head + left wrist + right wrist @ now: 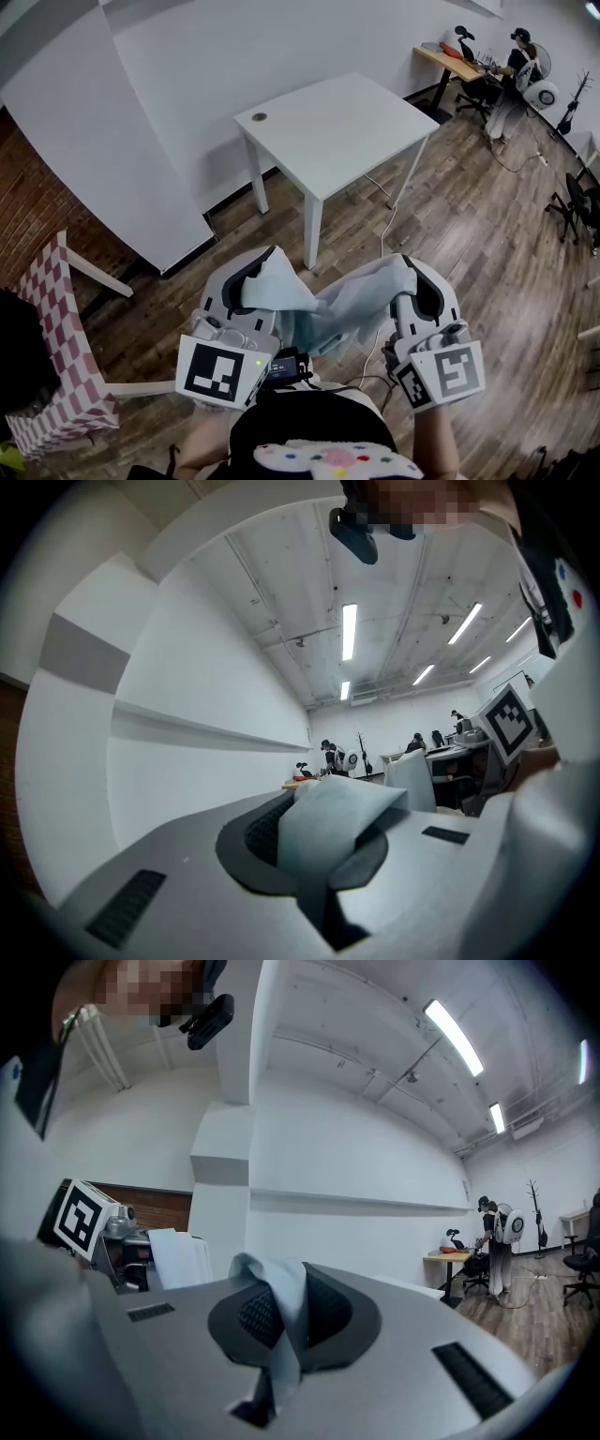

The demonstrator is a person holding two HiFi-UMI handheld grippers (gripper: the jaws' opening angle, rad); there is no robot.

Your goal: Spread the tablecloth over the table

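The left tool (255, 277) and right tool (412, 281) are each clamped on a corner of the cloth (342, 314), as their own views show. Only the head view shows the cloth sagging between them, with the white worktop (337, 131) beyond.

**A:** What stands ahead?

**B:** A white table (333, 127) on wooden floor (469, 272). Its top lies open except for a small round fitting (260, 117) at one far corner, possibly a cable port.

**A:** And around it?

**B:** A white wall (187, 94) runs near its far sides. The near sides are open floor. A checked chair (56, 356) stands well apart at the left.
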